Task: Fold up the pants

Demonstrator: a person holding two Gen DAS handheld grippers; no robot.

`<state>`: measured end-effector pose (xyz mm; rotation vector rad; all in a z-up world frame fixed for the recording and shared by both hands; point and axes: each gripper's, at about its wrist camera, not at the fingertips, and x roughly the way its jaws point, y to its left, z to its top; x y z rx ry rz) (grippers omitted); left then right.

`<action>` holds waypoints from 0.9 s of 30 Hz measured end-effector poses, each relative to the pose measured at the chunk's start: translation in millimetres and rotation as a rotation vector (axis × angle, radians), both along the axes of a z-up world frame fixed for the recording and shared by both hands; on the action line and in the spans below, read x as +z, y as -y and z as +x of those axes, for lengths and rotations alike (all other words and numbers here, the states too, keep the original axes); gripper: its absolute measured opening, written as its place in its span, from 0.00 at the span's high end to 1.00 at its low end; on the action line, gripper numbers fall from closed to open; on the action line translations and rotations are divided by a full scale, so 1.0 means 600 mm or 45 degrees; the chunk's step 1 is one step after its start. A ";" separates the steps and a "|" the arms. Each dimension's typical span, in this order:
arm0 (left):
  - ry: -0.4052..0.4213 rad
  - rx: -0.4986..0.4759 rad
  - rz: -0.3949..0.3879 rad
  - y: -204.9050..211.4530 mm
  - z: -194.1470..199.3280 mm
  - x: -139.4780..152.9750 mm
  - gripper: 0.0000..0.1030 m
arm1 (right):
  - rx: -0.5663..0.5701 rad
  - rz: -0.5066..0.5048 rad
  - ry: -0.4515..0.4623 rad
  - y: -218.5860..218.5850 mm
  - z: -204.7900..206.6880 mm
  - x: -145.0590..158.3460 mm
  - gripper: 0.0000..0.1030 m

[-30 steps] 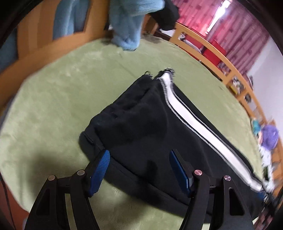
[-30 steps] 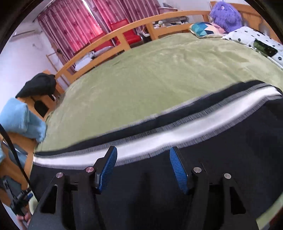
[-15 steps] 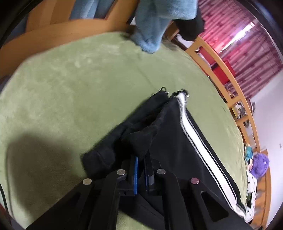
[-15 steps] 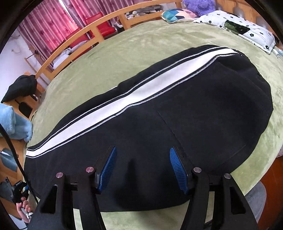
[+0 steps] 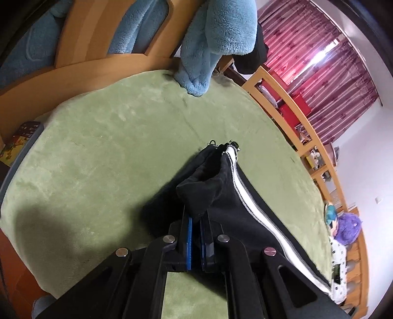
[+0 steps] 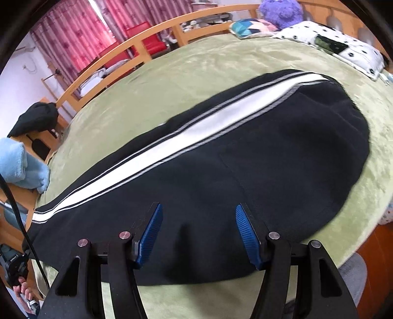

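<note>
Black pants point(image 6: 221, 171) with a white side stripe lie spread across a green bed cover point(image 6: 221, 61). In the left wrist view my left gripper point(image 5: 195, 222) is shut on the pants' leg hem point(image 5: 203, 193), which is bunched and raised off the cover. The zip ends of the leg point(image 5: 232, 144) point away from me. In the right wrist view my right gripper point(image 6: 199, 216) hangs open over the wide waist half of the pants, its blue pads point(image 6: 149, 233) apart with no cloth pinched between them.
A light blue fleece blanket point(image 5: 216, 41) hangs over the wooden bed frame point(image 5: 81, 44) at the far end. A purple plush toy point(image 6: 282, 9), a patterned cushion point(image 6: 250, 24) and a dotted pillow point(image 6: 339, 46) lie at the other end. Red curtains point(image 5: 331, 68) behind the rail.
My left gripper went from open to shut on the leg hem and has lifted it, bunching the cloth. The right gripper slid sideways along the pants toward the waist, staying open.
</note>
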<state>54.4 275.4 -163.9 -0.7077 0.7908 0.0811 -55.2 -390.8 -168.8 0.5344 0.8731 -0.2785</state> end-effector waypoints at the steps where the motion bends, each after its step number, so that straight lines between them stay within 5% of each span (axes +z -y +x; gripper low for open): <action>1: -0.031 0.004 0.026 0.003 0.006 -0.004 0.94 | -0.018 0.008 0.002 0.010 -0.009 0.000 0.41; 6: -0.271 0.015 0.132 0.029 0.033 -0.048 0.89 | -0.080 0.006 -0.008 0.046 -0.040 -0.010 0.41; 9: -0.326 -0.033 0.223 0.052 0.043 -0.034 0.89 | -0.100 0.014 -0.018 0.064 -0.050 -0.019 0.40; 11: -0.305 -0.061 0.279 0.067 0.041 -0.010 0.77 | -0.111 0.001 -0.025 0.075 -0.053 -0.021 0.41; 13: -0.237 -0.079 0.307 0.080 0.032 0.025 0.41 | -0.121 -0.026 -0.037 0.090 -0.056 -0.023 0.41; 14: -0.189 -0.067 0.325 0.084 0.022 0.042 0.38 | -0.132 -0.041 -0.041 0.099 -0.060 -0.023 0.41; 17: -0.120 -0.057 0.390 0.106 0.002 0.076 0.37 | -0.199 -0.074 -0.030 0.138 -0.080 -0.025 0.40; 22: -0.155 -0.144 0.305 0.166 0.010 0.059 0.37 | -0.369 -0.007 0.002 0.230 -0.122 -0.042 0.32; 27: -0.242 -0.269 0.309 0.260 0.026 0.024 0.37 | -0.425 0.225 0.143 0.318 -0.125 -0.073 0.26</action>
